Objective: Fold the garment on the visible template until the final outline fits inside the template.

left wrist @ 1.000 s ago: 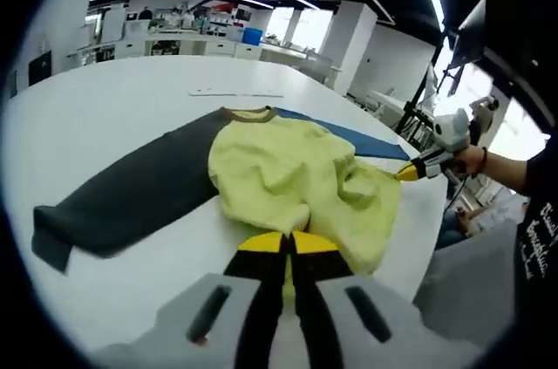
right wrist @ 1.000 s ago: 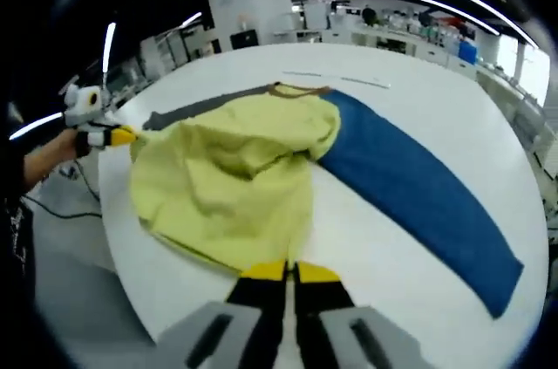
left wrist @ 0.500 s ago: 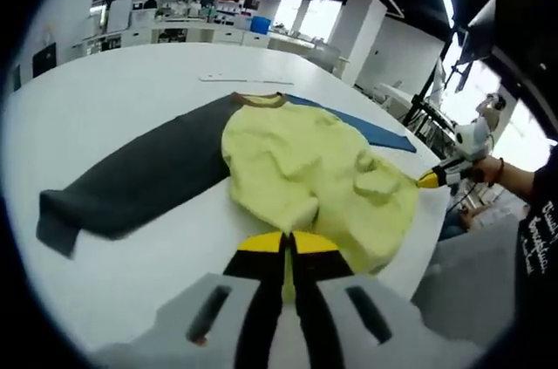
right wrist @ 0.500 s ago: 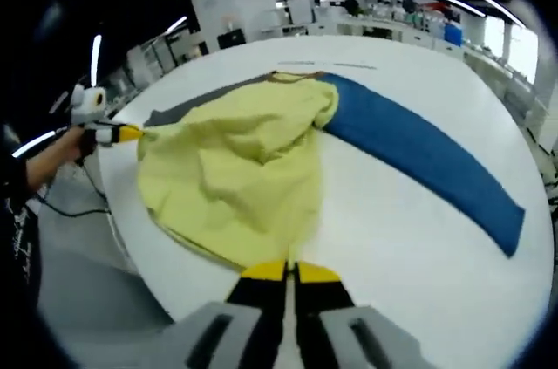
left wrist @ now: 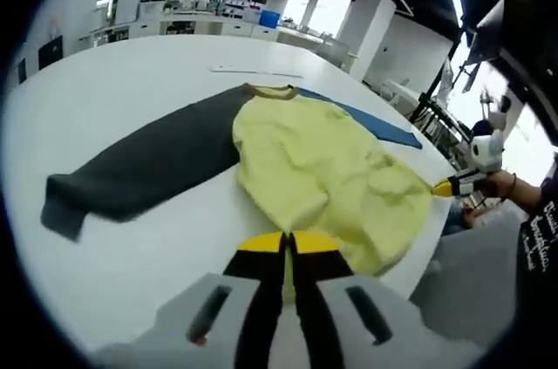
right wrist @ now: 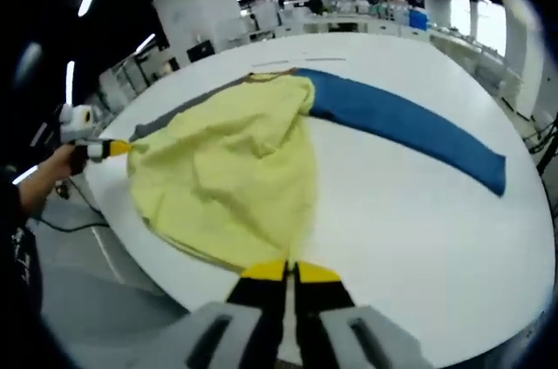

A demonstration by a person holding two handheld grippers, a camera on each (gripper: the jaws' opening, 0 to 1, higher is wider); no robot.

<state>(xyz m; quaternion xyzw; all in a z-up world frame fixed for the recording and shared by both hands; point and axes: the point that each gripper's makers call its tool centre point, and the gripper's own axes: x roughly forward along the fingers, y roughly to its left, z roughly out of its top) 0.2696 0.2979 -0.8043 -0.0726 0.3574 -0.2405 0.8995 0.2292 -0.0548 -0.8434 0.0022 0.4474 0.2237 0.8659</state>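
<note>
Left gripper view
Left tool (left wrist: 288, 251): jaws pressed together at 6 o'clock, pinching the near hem of the shirt (left wrist: 323, 177).
Shirt: yellow body spread on the white surface (left wrist: 113, 81), brown collar at 12 o'clock, grey sleeve (left wrist: 148, 173) running out to 9 o'clock, blue sleeve (left wrist: 366, 120) a thin strip toward 2 o'clock.
Right tool (left wrist: 449, 186): at 3 o'clock, its yellow tips at the far hem corner, a hand behind it; whether its jaws are closed is too small to tell here.
Template: cannot make one out on the surface.

Right gripper view
Right tool (right wrist: 288, 273): jaws pressed together at 6 o'clock, pinching the yellow hem.
Shirt (right wrist: 227, 177): body rumpled, hem hanging near the surface (right wrist: 418, 212) edge at 7 o'clock; blue sleeve (right wrist: 401, 125) flat, reaching to 3 o'clock.
Left tool (right wrist: 113, 148): at 9 o'clock, tips at the other hem corner.

Doing the step well
Step, as I judge it: hem held at both corners, stretching the body flat ahead of folding.
Tension: keep both corners level and evenly pulled so the wrinkles in the body draw out.
Edge: bring the hem fully onto the surface.
Sleeves: avoid dragging them askew.
</note>
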